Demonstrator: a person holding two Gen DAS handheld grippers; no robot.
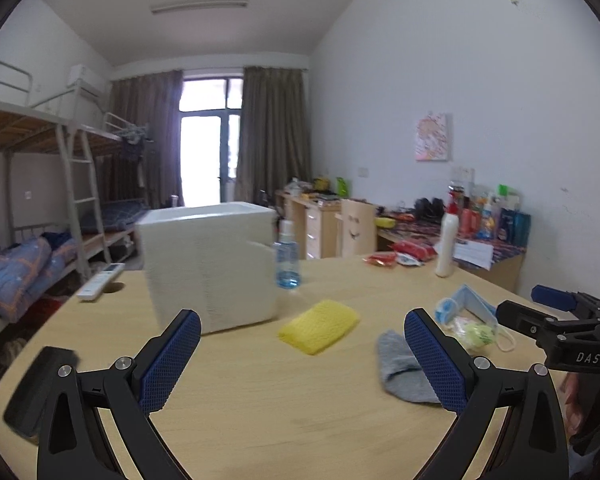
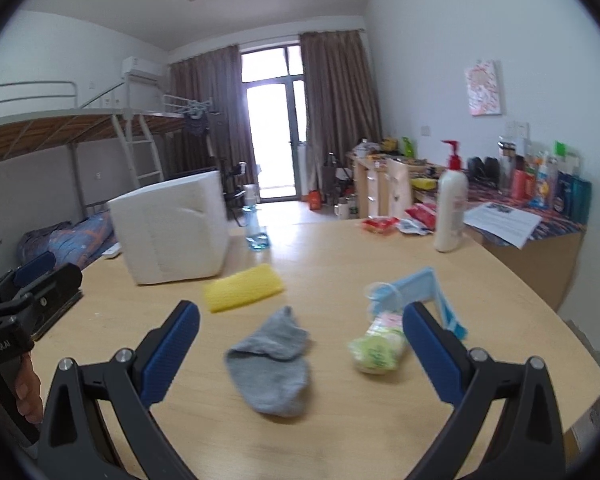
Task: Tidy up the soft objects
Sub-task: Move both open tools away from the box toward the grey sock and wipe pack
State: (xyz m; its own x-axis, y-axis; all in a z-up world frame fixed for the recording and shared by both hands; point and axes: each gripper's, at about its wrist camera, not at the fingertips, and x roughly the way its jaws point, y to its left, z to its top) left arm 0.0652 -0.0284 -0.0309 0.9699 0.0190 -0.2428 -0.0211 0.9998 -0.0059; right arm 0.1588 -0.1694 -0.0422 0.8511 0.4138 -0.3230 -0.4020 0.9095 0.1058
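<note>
Lying flat on the desk (image 2: 340, 420): grey sock (image 2: 270, 368), folded over itself, near the front edge; yellow sponge (image 2: 242, 288) just behind it; pale green soft packet (image 2: 376, 346) to the right, touching a blue face mask (image 2: 416, 292). Behind the sponge, standing upright, white foam box (image 2: 172, 228), clear blue-tinted bottle (image 2: 256, 220) beside it. Farther right, white pump bottle (image 2: 451, 208) and red snack packets (image 2: 380, 225). Hovering above the sock, right gripper (image 2: 300, 344), fingers spread wide, holding nothing. Left gripper (image 1: 302, 354) likewise wide apart and empty, sponge between its fingers in view.
</note>
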